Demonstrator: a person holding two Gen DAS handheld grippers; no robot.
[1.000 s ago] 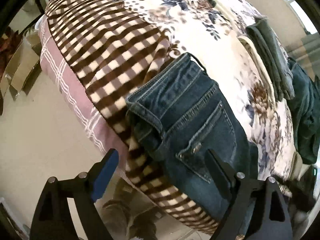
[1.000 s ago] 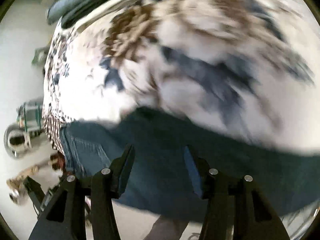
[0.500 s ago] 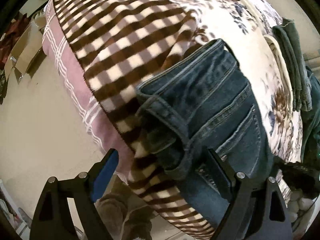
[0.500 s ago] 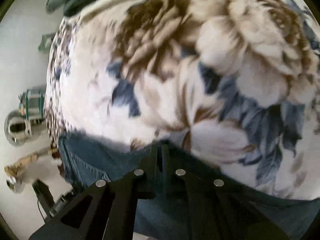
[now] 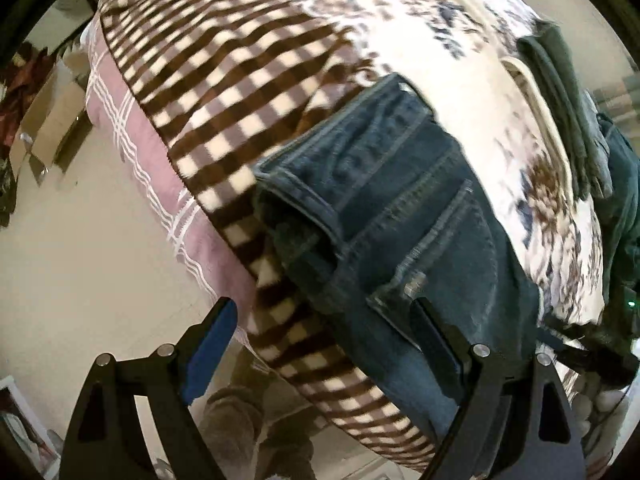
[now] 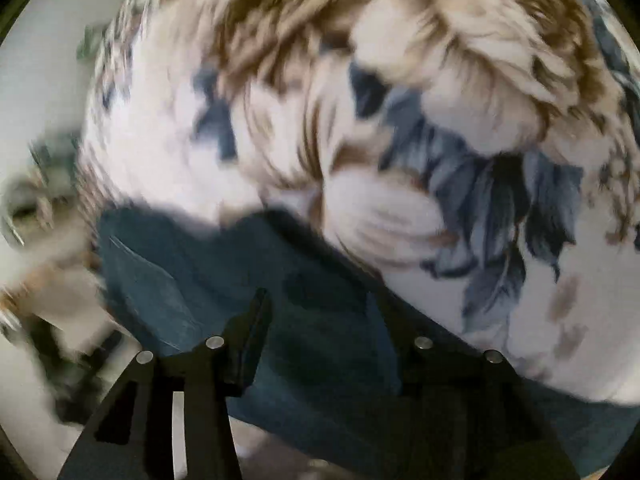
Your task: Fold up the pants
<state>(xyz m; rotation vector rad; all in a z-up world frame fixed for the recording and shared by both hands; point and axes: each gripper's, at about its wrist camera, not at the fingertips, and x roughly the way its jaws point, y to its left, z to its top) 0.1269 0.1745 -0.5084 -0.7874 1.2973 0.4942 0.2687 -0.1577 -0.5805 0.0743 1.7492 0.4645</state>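
Spread over the bed [image 5: 132, 152] is a blanket [image 5: 248, 92], brown-checked at the near edge and flowered farther in. On it lie the jeans [image 5: 404, 216], waistband toward the checked part, back pocket up. My left fingers [image 5: 320, 320] stand wide apart above the bed's edge, one over the floor, one over the denim, holding nothing. My right fingers [image 6: 320, 312] are parted too, low over the jeans [image 6: 312, 312], with nothing pinched between them. Other folded clothes [image 5: 568, 100] sit stacked at the far side.
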